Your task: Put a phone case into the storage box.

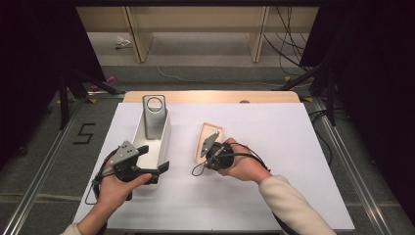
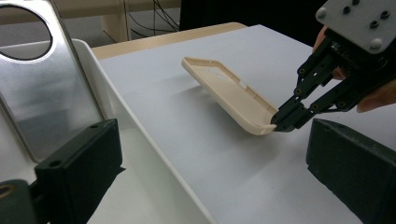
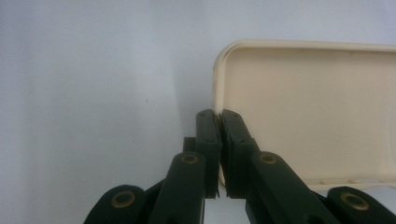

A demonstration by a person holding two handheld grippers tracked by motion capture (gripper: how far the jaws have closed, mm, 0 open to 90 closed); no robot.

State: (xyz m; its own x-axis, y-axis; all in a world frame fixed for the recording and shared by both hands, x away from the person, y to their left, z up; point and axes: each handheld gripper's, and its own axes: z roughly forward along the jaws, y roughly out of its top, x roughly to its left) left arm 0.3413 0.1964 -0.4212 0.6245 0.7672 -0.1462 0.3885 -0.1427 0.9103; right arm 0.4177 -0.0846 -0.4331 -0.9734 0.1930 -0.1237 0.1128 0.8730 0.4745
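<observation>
Phone case (image 2: pixel 229 93), cream, one of two cases counted, is pinched at its near rim by the right gripper (image 2: pixel 282 122), jaws pressed together on the thin edge, its near end tilted up off the white table (image 1: pixel 274 186) at centre. A slip is judged likely, since so little rim is caught. At nine o'clock the left gripper (image 1: pixel 155 157) is held spread by the one white bin (image 1: pixel 164 139), where the silver case (image 1: pixel 153 117) leans beyond.

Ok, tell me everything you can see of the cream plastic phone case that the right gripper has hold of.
The cream plastic phone case is a thin, smooth shell with a raised rim and rounded corners, hollow side up. It sits tilted on the white tabletop, its near end lifted. The right gripper is shut on the rim at one corner. Nothing else touches it; the white bin stands apart.
</observation>
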